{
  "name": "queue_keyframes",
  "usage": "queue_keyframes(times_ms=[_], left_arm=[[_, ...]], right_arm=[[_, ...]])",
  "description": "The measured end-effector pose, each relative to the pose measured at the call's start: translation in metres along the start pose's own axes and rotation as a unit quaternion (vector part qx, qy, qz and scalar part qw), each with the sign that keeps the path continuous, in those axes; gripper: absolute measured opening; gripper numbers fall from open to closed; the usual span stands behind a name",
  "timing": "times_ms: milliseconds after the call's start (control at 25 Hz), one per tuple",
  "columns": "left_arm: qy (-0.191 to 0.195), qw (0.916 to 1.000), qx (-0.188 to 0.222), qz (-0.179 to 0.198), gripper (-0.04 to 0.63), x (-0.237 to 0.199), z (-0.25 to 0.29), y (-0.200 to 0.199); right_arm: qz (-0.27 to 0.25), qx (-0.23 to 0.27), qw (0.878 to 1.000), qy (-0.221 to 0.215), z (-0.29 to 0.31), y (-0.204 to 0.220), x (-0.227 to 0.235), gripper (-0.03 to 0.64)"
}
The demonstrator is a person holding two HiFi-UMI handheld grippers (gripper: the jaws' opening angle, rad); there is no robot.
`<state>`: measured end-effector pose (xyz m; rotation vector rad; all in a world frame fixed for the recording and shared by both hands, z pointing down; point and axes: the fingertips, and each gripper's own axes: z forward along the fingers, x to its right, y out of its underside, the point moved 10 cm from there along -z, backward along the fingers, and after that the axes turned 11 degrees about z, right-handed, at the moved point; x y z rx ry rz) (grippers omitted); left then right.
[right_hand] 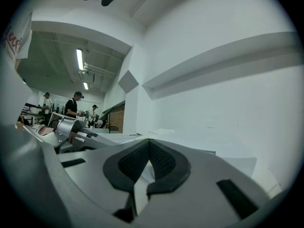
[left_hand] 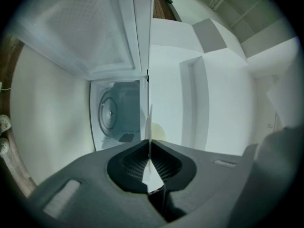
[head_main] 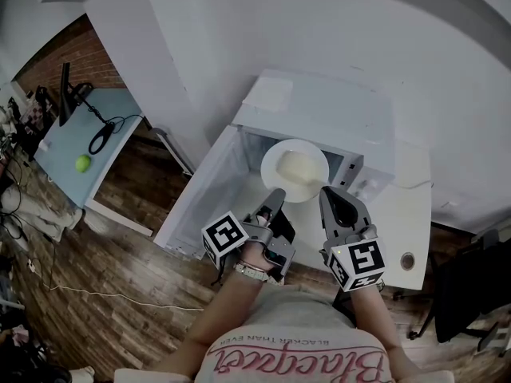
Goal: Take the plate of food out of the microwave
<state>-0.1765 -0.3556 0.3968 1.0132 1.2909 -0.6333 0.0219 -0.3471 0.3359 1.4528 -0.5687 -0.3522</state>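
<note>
A white plate (head_main: 270,171) with pale food (head_main: 294,166) hangs in front of the open white microwave (head_main: 335,114). My left gripper (head_main: 276,195) is shut on the plate's near-left rim. In the left gripper view that rim (left_hand: 150,122) runs edge-on between the pads, with my left gripper (left_hand: 149,148) clamped on it and the microwave's glass turntable (left_hand: 109,113) behind. My right gripper (head_main: 326,191) is shut at the plate's near-right edge. In the right gripper view my right gripper (right_hand: 149,148) has its pads together with nothing seen between them.
The microwave door (head_main: 204,198) swings open to the left. A white counter (head_main: 407,214) lies to the right. A pale blue table (head_main: 64,146) with a green ball (head_main: 83,163) and black cables stands far left over the wooden floor. People (right_hand: 73,106) stand in the background.
</note>
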Motion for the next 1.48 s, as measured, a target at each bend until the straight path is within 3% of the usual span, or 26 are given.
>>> queue_keyframes(times_ms=[480, 1480], left_arm=[[0.014, 0.9998, -0.010, 0.006, 0.018, 0.017, 0.023, 0.003], [0.036, 0.9987, -0.017, 0.030, 0.018, 0.028, 0.048, -0.011]], right_arm=[[0.006, 0.009, 0.999, 0.036, -0.004, -0.009, 0.013, 0.009], [0.000, 0.029, 0.999, 0.044, 0.011, -0.016, 0.013, 0.009]])
